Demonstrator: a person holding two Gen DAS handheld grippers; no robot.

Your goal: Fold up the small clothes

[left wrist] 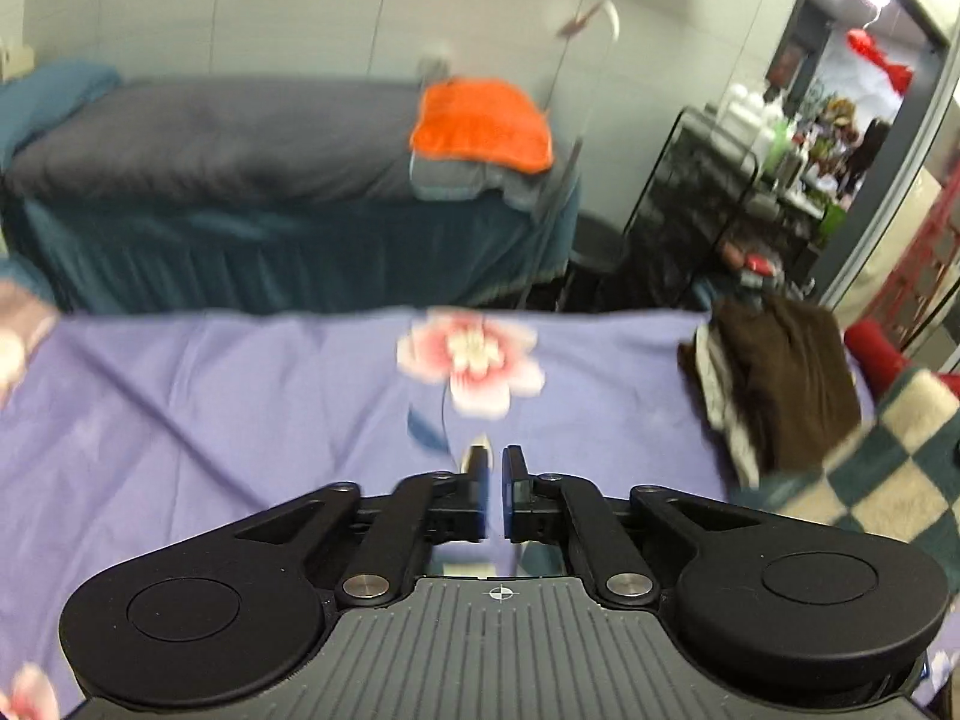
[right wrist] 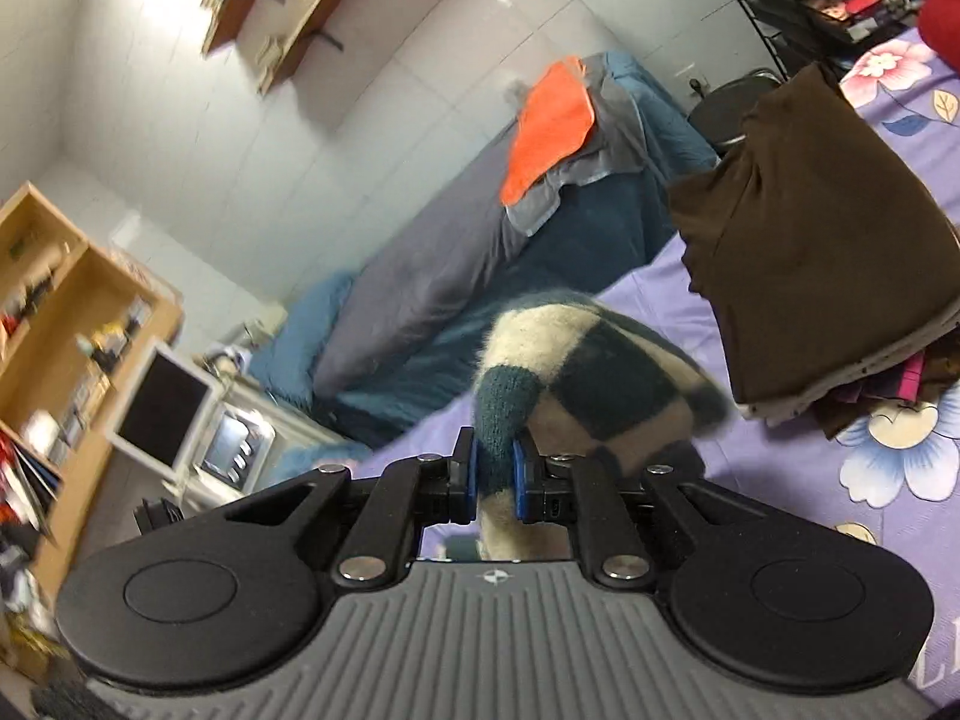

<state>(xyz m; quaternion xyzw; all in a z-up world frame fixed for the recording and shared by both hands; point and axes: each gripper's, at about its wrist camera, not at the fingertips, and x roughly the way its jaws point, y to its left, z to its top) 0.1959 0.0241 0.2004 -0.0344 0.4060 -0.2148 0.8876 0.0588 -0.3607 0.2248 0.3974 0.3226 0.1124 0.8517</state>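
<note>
My right gripper (right wrist: 495, 468) is shut on a fuzzy green-and-cream checkered garment (right wrist: 576, 372) and holds it above the purple floral bedsheet (right wrist: 690, 300). The same checkered garment (left wrist: 888, 468) shows at the right edge of the left wrist view. My left gripper (left wrist: 496, 468) is shut and empty, hovering over the purple sheet (left wrist: 240, 408) near a pink flower print (left wrist: 474, 366). A folded brown garment (right wrist: 822, 252) lies on top of a pile of clothes at the right; it also shows in the left wrist view (left wrist: 786, 384).
A second bed with a dark grey cover (left wrist: 240, 144) stands beyond, with an orange cloth (left wrist: 480, 126) on it. A black wire rack (left wrist: 738, 192) stands at the right. Wooden shelves (right wrist: 54, 312) and a monitor (right wrist: 162, 408) stand at the left.
</note>
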